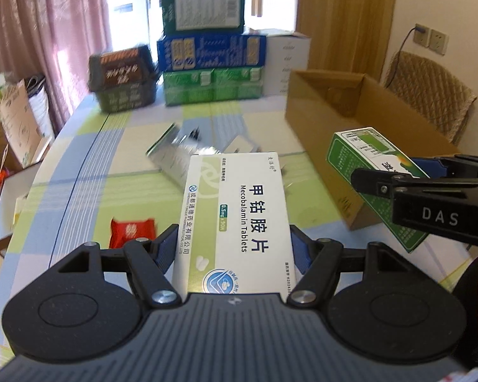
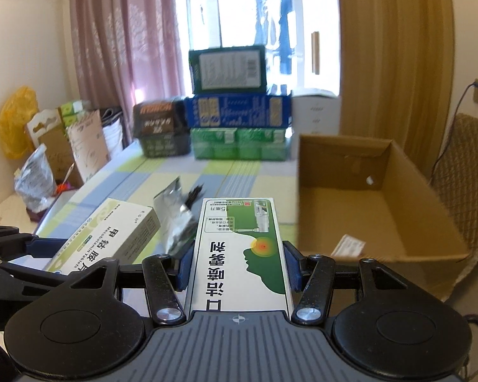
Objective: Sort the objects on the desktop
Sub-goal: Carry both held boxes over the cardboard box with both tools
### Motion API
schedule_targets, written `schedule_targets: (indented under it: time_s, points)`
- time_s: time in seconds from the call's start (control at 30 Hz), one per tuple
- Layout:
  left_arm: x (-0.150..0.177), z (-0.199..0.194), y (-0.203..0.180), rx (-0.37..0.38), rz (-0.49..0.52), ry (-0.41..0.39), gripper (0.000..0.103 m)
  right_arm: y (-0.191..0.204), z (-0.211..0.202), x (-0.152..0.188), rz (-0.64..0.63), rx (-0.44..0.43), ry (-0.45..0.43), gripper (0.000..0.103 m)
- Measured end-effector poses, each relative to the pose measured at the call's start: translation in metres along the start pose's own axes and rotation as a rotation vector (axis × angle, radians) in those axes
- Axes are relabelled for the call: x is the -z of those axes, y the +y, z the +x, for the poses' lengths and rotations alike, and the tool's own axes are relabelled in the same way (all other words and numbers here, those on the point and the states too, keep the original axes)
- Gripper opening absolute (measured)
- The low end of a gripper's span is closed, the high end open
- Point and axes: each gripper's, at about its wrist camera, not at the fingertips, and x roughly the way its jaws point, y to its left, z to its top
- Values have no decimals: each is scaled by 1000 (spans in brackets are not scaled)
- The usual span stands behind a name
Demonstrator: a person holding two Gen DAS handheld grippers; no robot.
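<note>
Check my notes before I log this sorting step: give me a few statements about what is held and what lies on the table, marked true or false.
1. The left gripper holds a white tablet box. True.
2. The right gripper is empty. False: its jaws clamp a green-and-white box.
3. The carton is full. False: only a slip of paper shows inside.
4. A red packet lies on the table. True.

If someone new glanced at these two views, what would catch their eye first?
Most likely the two medicine boxes held up over the table: the left gripper clamps a white Mecobalamin box, and the right gripper clamps a green-and-white spray box. Next, the open cardboard box to the right, and the stacked cartons by the window.
</note>
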Motion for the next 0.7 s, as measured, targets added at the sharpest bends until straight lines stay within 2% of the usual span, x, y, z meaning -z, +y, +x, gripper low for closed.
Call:
schedule_targets:
  time_s: [0.4, 0.7]
  points:
    - [-54, -3, -67, 111, 41, -56, 66, -86, -18, -41, 60, 117, -60, 53]
    - [-90, 33, -121, 189, 81, -49, 66, -147, -3, -43, 115, 154, -36, 53]
